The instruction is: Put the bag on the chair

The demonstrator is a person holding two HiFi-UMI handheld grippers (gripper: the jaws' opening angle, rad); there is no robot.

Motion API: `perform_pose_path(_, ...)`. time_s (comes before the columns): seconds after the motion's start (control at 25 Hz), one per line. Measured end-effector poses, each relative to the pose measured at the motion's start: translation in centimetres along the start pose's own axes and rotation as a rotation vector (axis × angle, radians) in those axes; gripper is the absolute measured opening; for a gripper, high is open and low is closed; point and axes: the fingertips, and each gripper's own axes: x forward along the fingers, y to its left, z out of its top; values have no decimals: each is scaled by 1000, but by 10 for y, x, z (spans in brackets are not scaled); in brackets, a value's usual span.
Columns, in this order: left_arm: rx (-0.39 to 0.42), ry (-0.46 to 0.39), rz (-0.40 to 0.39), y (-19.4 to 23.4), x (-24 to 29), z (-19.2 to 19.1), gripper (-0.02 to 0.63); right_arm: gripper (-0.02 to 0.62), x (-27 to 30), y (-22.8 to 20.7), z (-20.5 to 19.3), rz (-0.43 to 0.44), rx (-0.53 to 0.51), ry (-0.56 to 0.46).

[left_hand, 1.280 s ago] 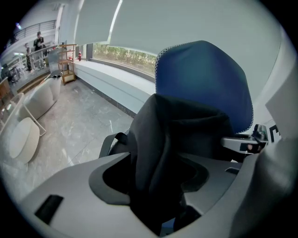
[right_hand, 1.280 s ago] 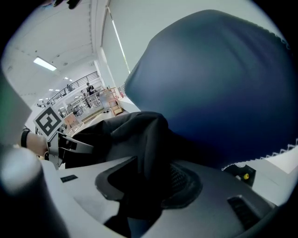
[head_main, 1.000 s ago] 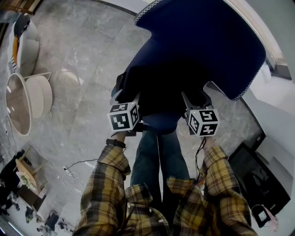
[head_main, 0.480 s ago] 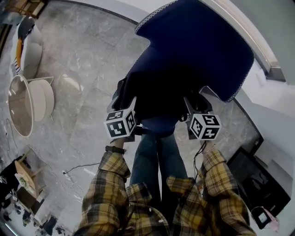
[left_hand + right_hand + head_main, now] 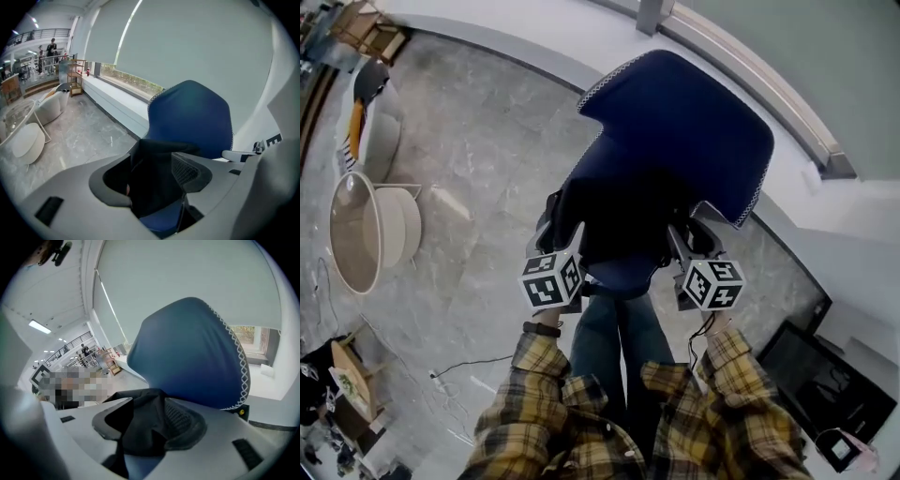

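A black bag (image 5: 619, 220) rests against the back of the blue chair (image 5: 684, 122), over its seat. My left gripper (image 5: 569, 230) is at the bag's left side and my right gripper (image 5: 682, 239) at its right side. In the left gripper view, bag fabric (image 5: 154, 164) fills the gap between the jaws of the left gripper (image 5: 152, 180), touching both pads, with the chair back (image 5: 192, 117) behind. In the right gripper view, the jaws of the right gripper (image 5: 145, 425) stand wide, with folded bag fabric (image 5: 140, 416) lying loosely between them.
A round pale table (image 5: 356, 230) and a white seat stand on the marble floor at the left. A cable (image 5: 459, 366) trails on the floor near my feet. A black case (image 5: 806, 366) sits at the right. A window ledge (image 5: 750, 70) runs behind the chair.
Both grippers have drawn back toward me along the bag's sides. The head view has tilted, so the whole chair back and the ledge behind it now show.
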Motion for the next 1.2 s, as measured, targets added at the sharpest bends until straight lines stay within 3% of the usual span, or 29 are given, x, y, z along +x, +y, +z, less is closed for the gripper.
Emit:
perform_pose_path(0.72, 97, -249, -165, -104, -115, 133, 279, 190, -108, 75, 143, 149, -168, -233)
perform_pose_path(1.04, 210, -309, -308, -160, -167, 176, 266, 178, -171, 121, 201, 243, -256, -347)
perform_pose_path(1.2, 248, -380, -365, -184, -196, 194, 243, 167, -199, 148, 225, 284, -325, -396)
